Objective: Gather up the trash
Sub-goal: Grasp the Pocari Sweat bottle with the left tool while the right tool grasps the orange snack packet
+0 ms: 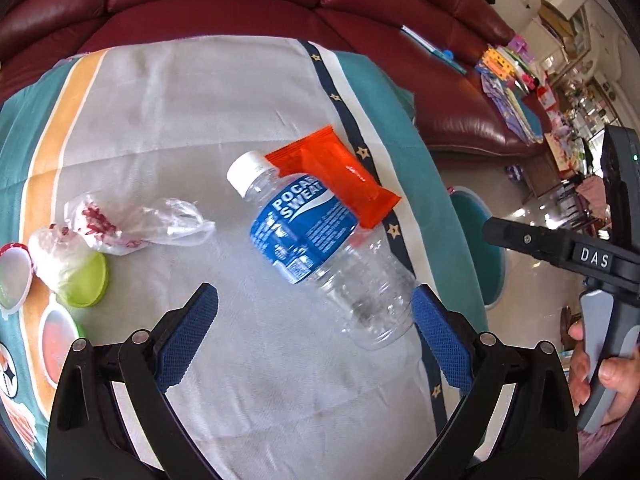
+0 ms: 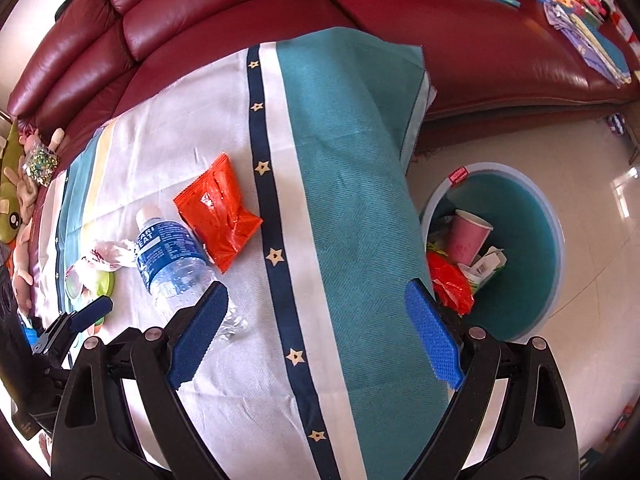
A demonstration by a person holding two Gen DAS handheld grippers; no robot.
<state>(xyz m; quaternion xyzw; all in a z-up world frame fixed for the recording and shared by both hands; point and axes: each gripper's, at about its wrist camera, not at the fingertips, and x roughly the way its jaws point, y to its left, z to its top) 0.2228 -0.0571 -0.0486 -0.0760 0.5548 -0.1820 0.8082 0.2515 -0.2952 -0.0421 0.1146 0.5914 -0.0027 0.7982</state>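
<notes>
While the left gripper (image 1: 314, 320) hangs over the cloth with its blue pads spread wide and nothing between them, the clear plastic bottle (image 1: 320, 240) lies on its side just ahead, base toward the right-hand pad, white cap pointing away to the far left. That looks like a line-up for a sideways pinch across the body, though the pads are not touching it yet. The orange snack wrapper (image 1: 340, 176) lies right against the bottle's far side, so a careless grab could snag both. Over to the left, a crumpled clear plastic bag (image 1: 120, 228) slumps against a green lid (image 1: 86, 280). The right gripper (image 2: 316, 320) is wide too, empty, poised above the teal stripe of the cloth, and just past the cloth's right edge sits the round teal bin (image 2: 556, 240) on the pale tiled floor, already holding a pink paper cup (image 2: 468, 236) and other scraps. The striped, star-trimmed cloth (image 1: 200, 120) covers a low surface in front of a dark red leather sofa (image 2: 240, 12), with papers and toys piled at its far right.
</notes>
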